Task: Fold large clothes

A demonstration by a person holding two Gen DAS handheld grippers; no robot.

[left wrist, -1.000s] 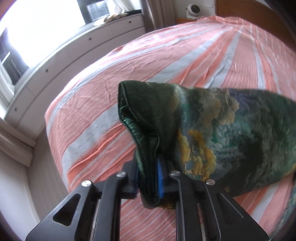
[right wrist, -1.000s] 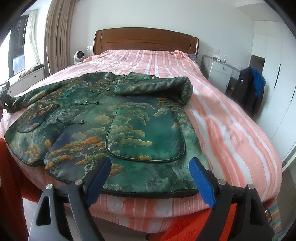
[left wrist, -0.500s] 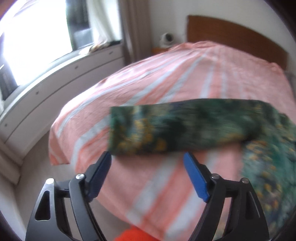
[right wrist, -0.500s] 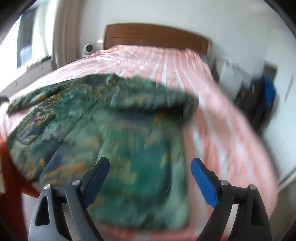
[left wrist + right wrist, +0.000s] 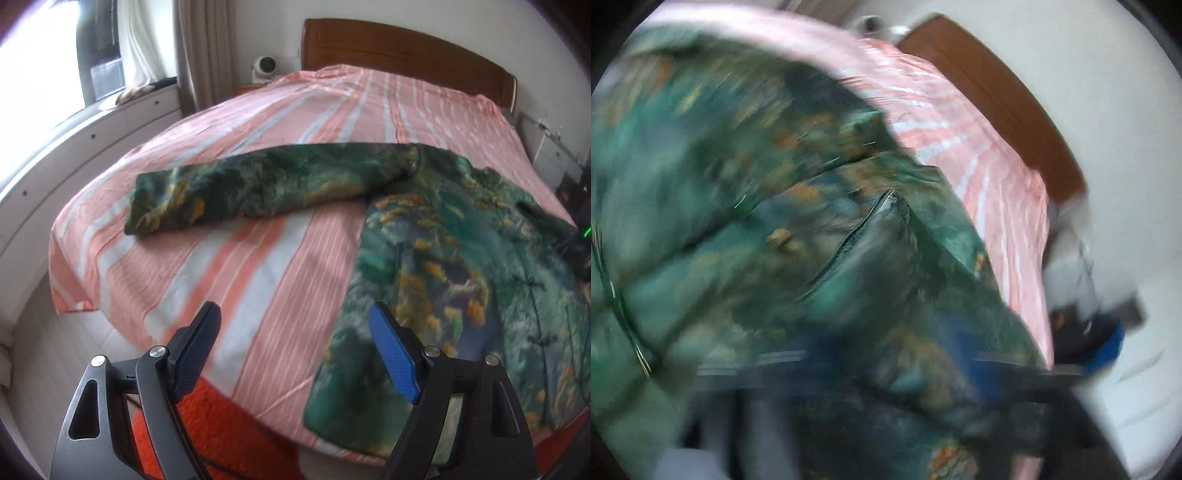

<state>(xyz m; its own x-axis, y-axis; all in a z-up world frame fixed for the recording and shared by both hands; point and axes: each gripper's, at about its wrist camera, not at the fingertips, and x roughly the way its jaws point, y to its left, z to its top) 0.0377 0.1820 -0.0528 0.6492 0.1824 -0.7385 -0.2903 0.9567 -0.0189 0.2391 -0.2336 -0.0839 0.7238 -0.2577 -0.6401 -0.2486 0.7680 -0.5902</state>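
Observation:
A dark green jacket [image 5: 461, 258] with orange and blue print lies flat on the striped pink bed [image 5: 258, 277]. Its left sleeve [image 5: 258, 184] stretches out across the cover. My left gripper [image 5: 292, 310] hangs open over the foot of the bed, with nothing between its blue pads and the jacket hem just to its right. The right wrist view is badly blurred and tilted, and the jacket [image 5: 775, 221] fills it at close range. My right gripper [image 5: 938, 362] is low in that view, its jaws closed with jacket fabric bunched over them.
A wooden headboard [image 5: 406, 48] stands at the far end. A white window bench with drawers [image 5: 92, 125] runs along the left, with a small white fan [image 5: 264, 68] in the corner. An orange rug [image 5: 221, 424] lies below the bed's foot. A white cabinet [image 5: 554, 158] is at the right.
The left gripper let go of the sleeve cuff, opened and drew back toward the bed's foot. The right gripper swung in close over the jacket, rolled and closed.

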